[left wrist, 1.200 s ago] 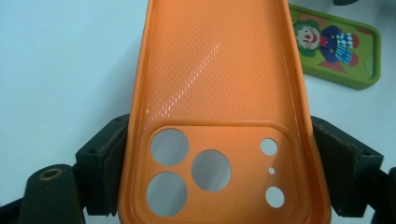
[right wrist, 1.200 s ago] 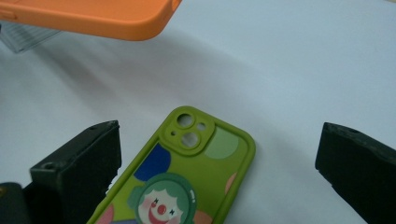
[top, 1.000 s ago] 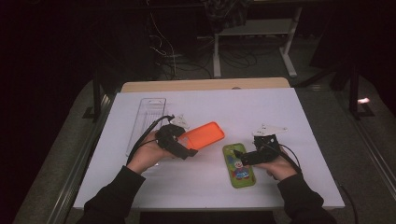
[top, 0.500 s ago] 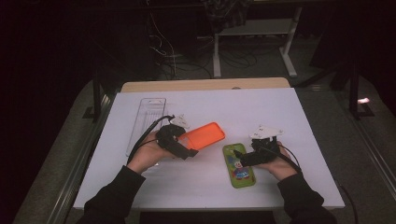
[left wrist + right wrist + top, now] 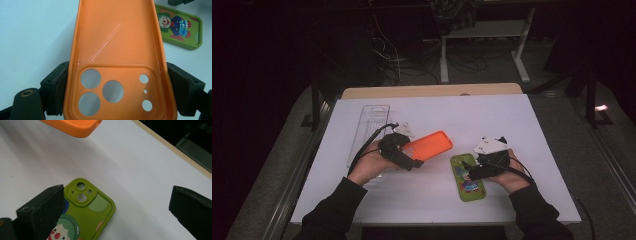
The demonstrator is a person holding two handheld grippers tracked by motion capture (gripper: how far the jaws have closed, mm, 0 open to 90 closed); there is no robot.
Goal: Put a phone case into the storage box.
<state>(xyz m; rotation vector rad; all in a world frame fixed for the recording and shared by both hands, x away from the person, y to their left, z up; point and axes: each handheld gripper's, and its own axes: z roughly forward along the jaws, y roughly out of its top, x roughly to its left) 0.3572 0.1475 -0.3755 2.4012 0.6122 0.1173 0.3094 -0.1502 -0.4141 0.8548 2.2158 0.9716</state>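
My left gripper [image 5: 406,156] is shut on an orange phone case [image 5: 428,145], held by its camera-hole end with the hollow inside facing up [image 5: 117,57]. The jaw pads press on both long sides of that case in the left gripper view. A green phone case with a clown picture [image 5: 467,176] lies flat on the white table, camera holes at its far end [image 5: 82,192]. My right gripper [image 5: 473,169] hovers over the green case's right side, open wide, with nothing between its jaws [image 5: 117,212].
A clear plastic tray [image 5: 368,131] lies at the table's left. The white table sheet [image 5: 492,120] ends at a wooden strip [image 5: 432,90] at the back. Dark floor, cables and a stand lie beyond.
The right gripper has edged slightly left and forward over the green case. The left gripper and orange case have barely shifted.
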